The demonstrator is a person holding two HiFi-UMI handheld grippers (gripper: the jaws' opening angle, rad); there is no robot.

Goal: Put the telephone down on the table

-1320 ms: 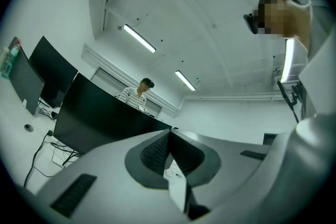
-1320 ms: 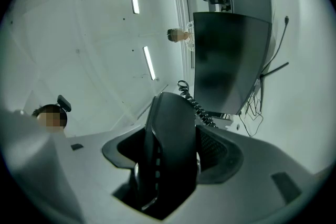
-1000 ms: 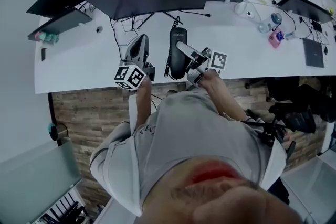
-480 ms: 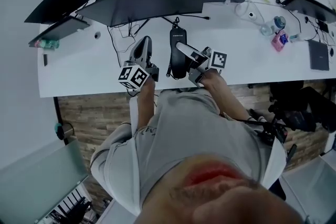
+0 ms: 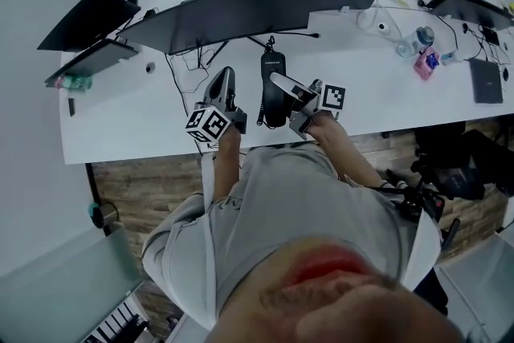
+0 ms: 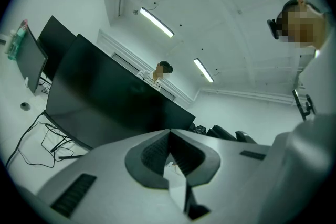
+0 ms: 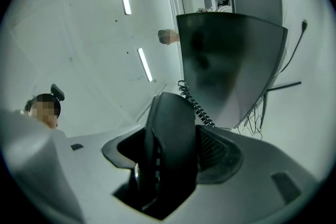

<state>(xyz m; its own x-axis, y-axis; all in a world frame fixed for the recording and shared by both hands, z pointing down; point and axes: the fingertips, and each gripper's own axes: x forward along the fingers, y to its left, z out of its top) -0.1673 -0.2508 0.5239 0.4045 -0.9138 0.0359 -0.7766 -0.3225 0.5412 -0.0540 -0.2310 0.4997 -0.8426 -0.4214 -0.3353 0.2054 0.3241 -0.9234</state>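
Looking along the right gripper: jaws clamp telephone.

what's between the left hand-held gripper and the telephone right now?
Head view: only a strip of bare table between the left hand-held gripper and the telephone, plus a thin dark cord beside the telephone's left edge.

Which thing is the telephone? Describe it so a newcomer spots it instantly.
On the curved white table, look just in front of the wide dark monitor, towards the person's edge. The telephone is the long black handset clamped in the right tool. It is the only thing there with a coiled cord.
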